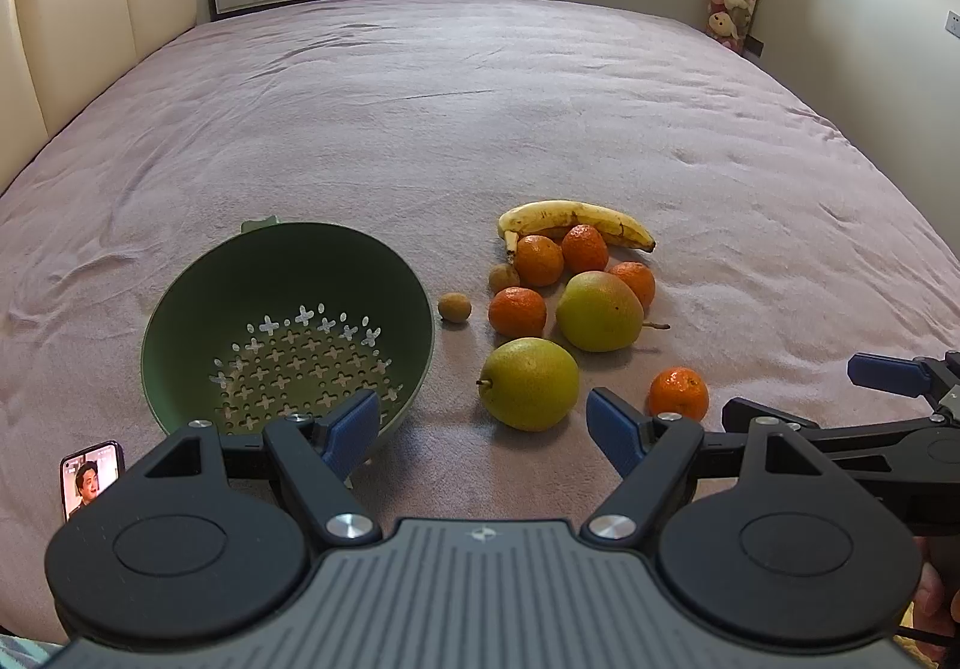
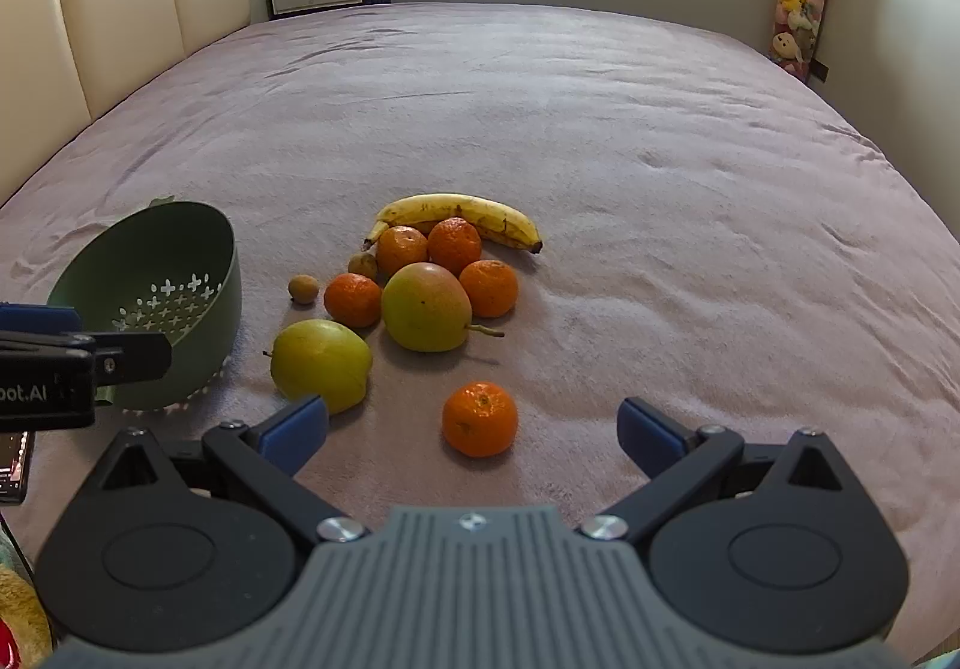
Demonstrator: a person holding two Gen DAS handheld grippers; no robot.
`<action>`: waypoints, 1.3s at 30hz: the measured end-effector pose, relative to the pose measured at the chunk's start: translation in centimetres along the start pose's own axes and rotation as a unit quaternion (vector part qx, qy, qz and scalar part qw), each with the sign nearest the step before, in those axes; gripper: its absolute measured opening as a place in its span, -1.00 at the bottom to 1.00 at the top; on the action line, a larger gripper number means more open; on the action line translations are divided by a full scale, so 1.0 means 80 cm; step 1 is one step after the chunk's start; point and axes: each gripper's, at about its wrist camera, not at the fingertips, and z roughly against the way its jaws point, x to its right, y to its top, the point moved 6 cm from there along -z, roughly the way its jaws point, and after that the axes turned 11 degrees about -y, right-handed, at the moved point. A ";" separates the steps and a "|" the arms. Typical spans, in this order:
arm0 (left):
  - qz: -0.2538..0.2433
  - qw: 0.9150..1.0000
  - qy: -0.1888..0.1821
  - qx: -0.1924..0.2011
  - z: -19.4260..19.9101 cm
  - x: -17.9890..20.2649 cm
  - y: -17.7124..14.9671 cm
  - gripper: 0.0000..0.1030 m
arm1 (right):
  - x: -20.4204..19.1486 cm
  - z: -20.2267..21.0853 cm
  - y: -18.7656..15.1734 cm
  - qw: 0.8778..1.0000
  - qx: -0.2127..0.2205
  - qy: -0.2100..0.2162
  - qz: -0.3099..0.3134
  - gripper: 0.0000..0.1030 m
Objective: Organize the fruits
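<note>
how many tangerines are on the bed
5. Two sit just in front of the banana: and. One lies left of the upper pear, one right of it, and one sits alone nearest the right gripper.

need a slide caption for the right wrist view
Open right claw hovers over a lone orange mandarin on the mauve bedspread, near piled fruit and an empty green plastic colander.

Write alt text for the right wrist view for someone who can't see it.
An open right claw hovers over a pink bedspread, aimed at a lone tangerine. Beyond lie two pears, four more tangerines and a banana; an empty green colander sits at left.
</note>
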 end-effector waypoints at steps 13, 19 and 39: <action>0.005 1.000 -0.004 0.002 0.001 -0.002 0.002 0.78 | 0.002 -0.001 -0.003 1.000 -0.001 0.002 0.002 0.93; 0.000 1.000 0.000 0.015 0.005 -0.004 0.006 0.67 | 0.001 -0.008 -0.005 1.000 -0.004 0.004 0.008 0.93; -0.011 0.999 -0.040 0.010 -0.040 0.011 -0.002 0.44 | 0.002 -0.051 -0.013 1.000 -0.020 -0.003 0.016 0.40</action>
